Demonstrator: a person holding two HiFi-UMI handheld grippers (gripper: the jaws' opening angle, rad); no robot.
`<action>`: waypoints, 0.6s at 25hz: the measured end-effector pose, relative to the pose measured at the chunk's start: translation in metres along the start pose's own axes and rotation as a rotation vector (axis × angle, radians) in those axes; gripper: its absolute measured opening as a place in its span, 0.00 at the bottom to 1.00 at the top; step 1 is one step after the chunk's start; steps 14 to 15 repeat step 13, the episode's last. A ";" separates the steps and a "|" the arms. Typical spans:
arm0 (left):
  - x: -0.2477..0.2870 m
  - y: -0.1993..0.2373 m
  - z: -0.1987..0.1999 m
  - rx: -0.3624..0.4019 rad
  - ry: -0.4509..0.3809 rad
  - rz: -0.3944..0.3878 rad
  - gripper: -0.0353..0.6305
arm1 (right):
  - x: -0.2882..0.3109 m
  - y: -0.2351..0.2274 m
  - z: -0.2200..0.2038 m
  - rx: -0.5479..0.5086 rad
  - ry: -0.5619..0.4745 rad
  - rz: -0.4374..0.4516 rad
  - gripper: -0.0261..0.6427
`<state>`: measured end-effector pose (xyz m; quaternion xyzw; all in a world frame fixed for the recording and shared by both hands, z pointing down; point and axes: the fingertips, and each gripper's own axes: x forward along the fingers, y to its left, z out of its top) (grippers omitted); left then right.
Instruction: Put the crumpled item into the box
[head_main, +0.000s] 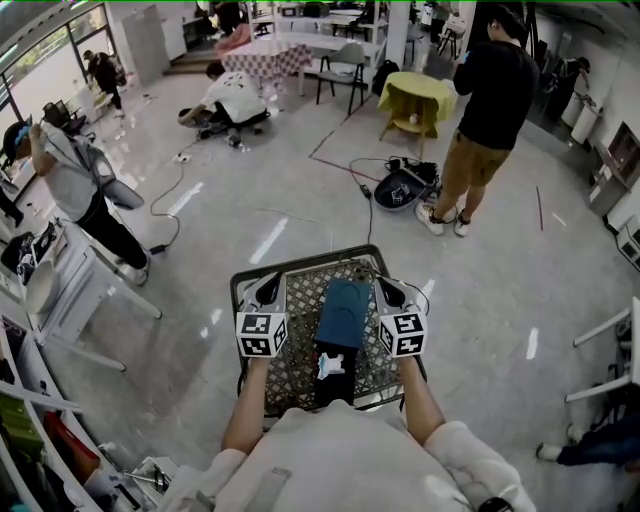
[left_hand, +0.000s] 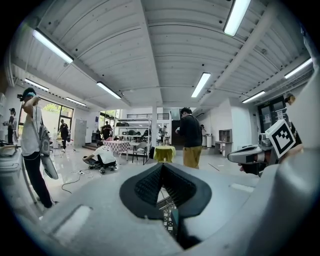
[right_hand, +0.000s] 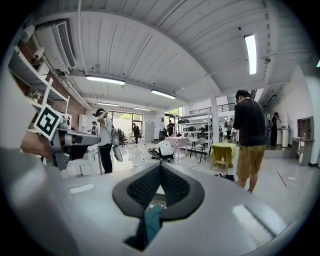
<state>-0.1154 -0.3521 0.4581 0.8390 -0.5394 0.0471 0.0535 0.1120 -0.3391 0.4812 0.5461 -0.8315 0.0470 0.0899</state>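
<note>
A dark wire-mesh basket (head_main: 296, 301) stands on the floor right in front of me. In it lies a teal item (head_main: 345, 310), with a black part and a small white piece (head_main: 331, 365) nearer me. My left gripper (head_main: 268, 291) is held over the basket's left side and my right gripper (head_main: 386, 291) over its right side, one on each side of the teal item. In the left gripper view the left gripper (left_hand: 161, 168) has its pads pressed together with nothing between them. The right gripper (right_hand: 161, 168) is likewise shut and empty, and the teal item (right_hand: 151, 221) shows below it.
A person in a black shirt and tan shorts (head_main: 488, 110) stands ahead to the right beside floor cables and gear (head_main: 402, 186). Another person (head_main: 82, 185) stands at the left by a white table (head_main: 70, 295). Someone crouches (head_main: 236, 96) farther back. A yellow-draped table (head_main: 415, 96) is behind.
</note>
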 end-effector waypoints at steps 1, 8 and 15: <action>-0.001 -0.001 -0.002 -0.001 0.003 -0.002 0.06 | -0.001 0.001 -0.001 0.001 0.001 -0.001 0.04; -0.003 -0.007 -0.007 0.000 0.012 -0.010 0.06 | -0.007 0.003 -0.005 -0.001 0.013 -0.004 0.04; 0.000 -0.005 -0.005 0.001 0.008 0.002 0.06 | -0.004 0.000 -0.005 0.001 0.012 0.001 0.04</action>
